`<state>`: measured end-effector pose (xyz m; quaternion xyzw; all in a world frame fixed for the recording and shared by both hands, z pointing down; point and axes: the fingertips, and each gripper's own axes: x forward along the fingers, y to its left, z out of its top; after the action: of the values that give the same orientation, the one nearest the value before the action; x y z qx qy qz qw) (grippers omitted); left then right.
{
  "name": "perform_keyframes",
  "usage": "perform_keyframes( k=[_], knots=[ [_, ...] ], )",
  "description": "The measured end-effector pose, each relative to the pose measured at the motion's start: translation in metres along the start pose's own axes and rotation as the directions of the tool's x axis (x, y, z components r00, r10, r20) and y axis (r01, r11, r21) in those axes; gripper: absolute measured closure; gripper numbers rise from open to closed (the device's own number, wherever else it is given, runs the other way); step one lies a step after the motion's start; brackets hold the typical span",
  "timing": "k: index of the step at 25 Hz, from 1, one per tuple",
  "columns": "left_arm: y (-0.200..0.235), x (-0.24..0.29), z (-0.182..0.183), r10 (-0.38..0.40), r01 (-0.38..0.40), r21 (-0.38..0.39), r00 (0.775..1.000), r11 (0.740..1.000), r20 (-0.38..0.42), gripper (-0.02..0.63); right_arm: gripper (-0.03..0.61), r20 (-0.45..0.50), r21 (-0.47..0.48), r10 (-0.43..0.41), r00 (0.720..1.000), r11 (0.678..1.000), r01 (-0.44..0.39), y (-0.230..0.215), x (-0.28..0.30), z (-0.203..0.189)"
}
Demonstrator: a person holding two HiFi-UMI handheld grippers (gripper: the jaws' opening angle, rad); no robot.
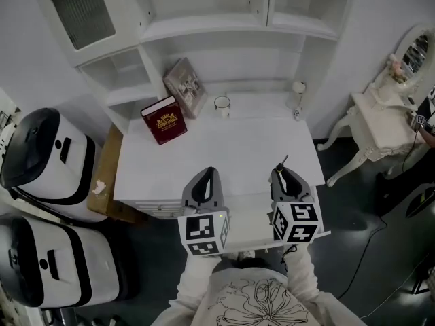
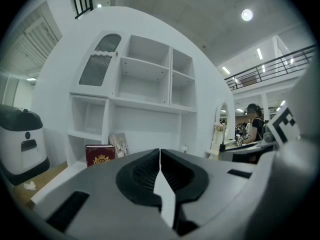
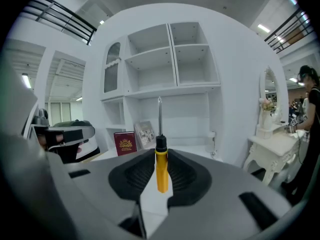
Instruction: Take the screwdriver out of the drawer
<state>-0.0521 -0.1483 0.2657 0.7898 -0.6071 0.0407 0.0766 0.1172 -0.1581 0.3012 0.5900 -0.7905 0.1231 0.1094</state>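
The grey right gripper [image 3: 161, 153] pinches the yellow plastic handle of the screwdriver [image 3: 161, 174]. Its black collar and thin metal shaft point beyond the jaw tips, over the near part of the white wooden desk [image 1: 224, 155]. Just left, the grey left gripper [image 2: 160, 159] has its jaws pressed together on nothing.

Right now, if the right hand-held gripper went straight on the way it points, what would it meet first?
Probably the desk, at its back panel right of the red book; the held screwdriver would touch first. Depth unclear.
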Motion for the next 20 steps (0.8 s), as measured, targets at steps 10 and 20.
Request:
perform_keyframes(
  k=[10, 20],
  knots=[
    [-0.007, -0.013, 0.014, 0.007, -0.007, 0.005, 0.999, 1.000, 0.039, 0.603, 0.503, 0.074, -0.002, 0.000, 0.997, 1.000, 0.000, 0.002, -0.017, 0.021],
    [-0.012, -0.020, 0.015, 0.011, -0.011, 0.004, 0.999, 1.000, 0.041, 0.603, 0.503, 0.090, 0.013, 0.004, 0.996, 1.000, -0.005, 0.000, -0.024, 0.022]
  ],
)
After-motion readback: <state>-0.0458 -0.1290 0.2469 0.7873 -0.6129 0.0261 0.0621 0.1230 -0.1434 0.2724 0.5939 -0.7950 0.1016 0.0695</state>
